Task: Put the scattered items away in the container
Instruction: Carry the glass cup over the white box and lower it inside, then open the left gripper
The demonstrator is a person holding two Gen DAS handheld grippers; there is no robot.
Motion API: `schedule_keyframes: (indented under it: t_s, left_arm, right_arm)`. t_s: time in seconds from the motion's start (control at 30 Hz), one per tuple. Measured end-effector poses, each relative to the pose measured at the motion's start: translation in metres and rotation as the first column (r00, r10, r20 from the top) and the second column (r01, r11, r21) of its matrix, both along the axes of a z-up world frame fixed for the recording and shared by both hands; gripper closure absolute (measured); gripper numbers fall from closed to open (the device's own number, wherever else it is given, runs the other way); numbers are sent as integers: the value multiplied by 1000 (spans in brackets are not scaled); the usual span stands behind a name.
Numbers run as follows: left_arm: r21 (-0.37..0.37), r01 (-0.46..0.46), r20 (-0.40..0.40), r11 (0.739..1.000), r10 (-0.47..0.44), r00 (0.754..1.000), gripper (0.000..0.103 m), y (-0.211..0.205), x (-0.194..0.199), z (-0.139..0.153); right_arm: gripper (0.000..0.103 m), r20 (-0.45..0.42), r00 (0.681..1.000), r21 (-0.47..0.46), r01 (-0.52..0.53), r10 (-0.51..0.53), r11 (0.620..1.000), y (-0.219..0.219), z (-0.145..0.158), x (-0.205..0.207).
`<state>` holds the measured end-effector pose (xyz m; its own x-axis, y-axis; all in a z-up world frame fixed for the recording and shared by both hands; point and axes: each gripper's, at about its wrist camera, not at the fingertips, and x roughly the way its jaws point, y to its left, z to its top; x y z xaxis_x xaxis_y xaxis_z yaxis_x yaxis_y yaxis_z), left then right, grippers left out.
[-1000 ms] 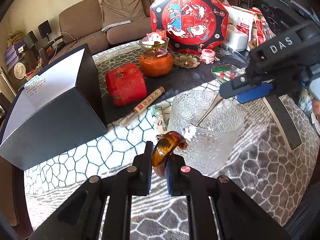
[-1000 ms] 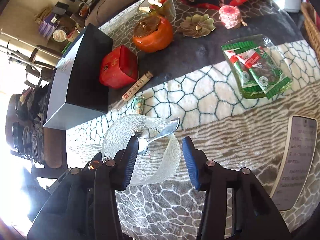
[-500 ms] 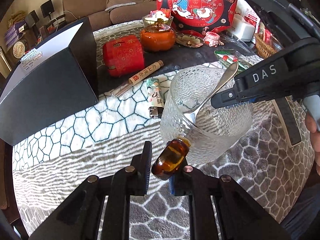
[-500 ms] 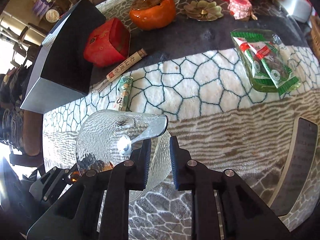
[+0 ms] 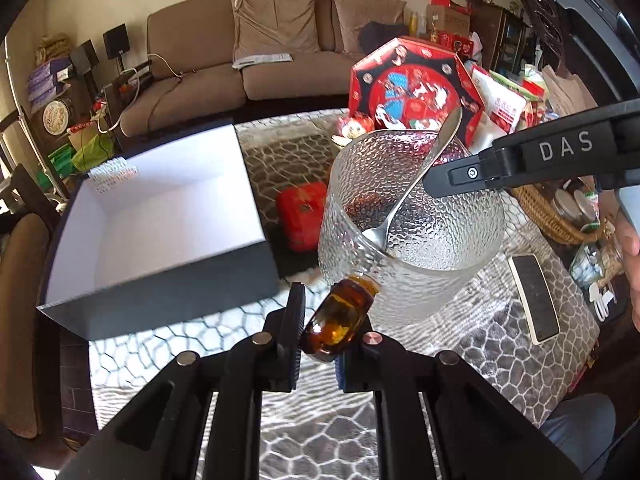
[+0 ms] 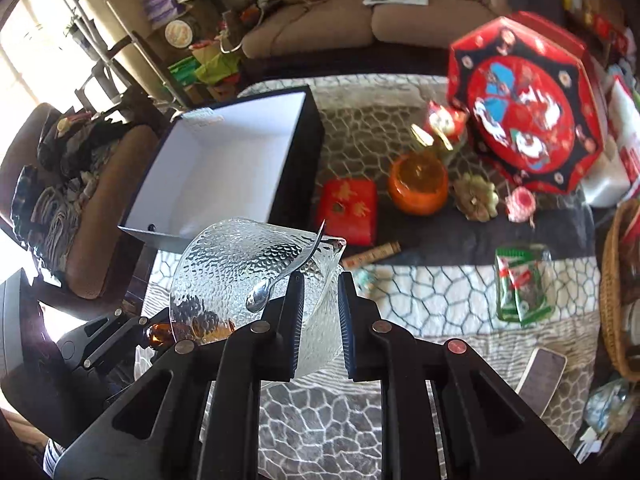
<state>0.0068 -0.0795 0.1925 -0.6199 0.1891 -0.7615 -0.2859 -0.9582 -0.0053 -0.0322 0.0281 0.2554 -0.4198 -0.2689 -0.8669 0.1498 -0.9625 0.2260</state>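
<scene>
Over the patterned cloth, left wrist view
- Left gripper [image 5: 318, 346]: pinching the amber handle [image 5: 338, 322] of the glass pitcher [image 5: 408, 232]; only that narrow curved handle sits between the pads.
- Pitcher: off the table, tilted, its mouth turned up and toward the camera, just beside the open box [image 5: 160, 220].
- Spoon [image 5: 416, 184]: loose inside the pitcher, bowl end at the bottom, stem leaning on the rim. No gripper holds it.
- Right gripper, seen from the side [image 5: 440, 182]: clamped over the far rim, close to the spoon stem.
- Risk: the smooth rounded handle could twist or slip in the pads, and the pitcher would swing down.

Over the same cloth, right wrist view
- Right gripper [image 6: 318, 316]: jaws nearly together, pinching the pitcher's thin glass wall [image 6: 320, 304] at the rim.
- Box interior [image 6: 224, 168]: white, nothing visible in it, just beyond the pitcher.
- Risk: two hands on one rigid glass piece; if they drift apart or turn unevenly, the rim may slide out or take strain.
- Risk: more tilt would let the spoon [image 6: 280, 276] slide out onto the cloth, short of the box.
- Risk: the box's near wall [image 6: 150, 236] lies close under the pitcher; too low a carry could knock it.
</scene>
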Motion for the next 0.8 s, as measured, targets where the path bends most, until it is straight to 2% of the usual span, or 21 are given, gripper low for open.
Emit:
schedule_keyframes:
  t_s: [0.13,0.27,0.33,0.53,0.67,0.8]
  left_arm:
    - [-36,-50,-35,998,48,998,91,-47,-29,31]
    - [-78,-83,-21,994,82,996,91,-91,-67,32]
    - [-86,-92,1,992,92,996,91,-110,-86,21]
    - [-108,-77,147,991,93,985,91,-136,-129,-42]
    - [-157,2,225,988,34,974,91,-129,-145,-71]
    - [-162,60,328,985,-4,945,90,-124,-161,-96]
  right_arm:
    - [89,-26,999,22,-46,47,999,-54,15,-45]
    - [90,1,998,5,-65,65,998,-97,-3,-87]
    - [90,31,997,5,-67,67,998,-112,-24,-107]
    - [91,147,987,10,-60,58,998,-129,-101,-148]
    - [91,182,981,62,-73,60,995,-130,-129,-160]
    - [91,224,971,151,-122,86,981,-134,-150,-165]
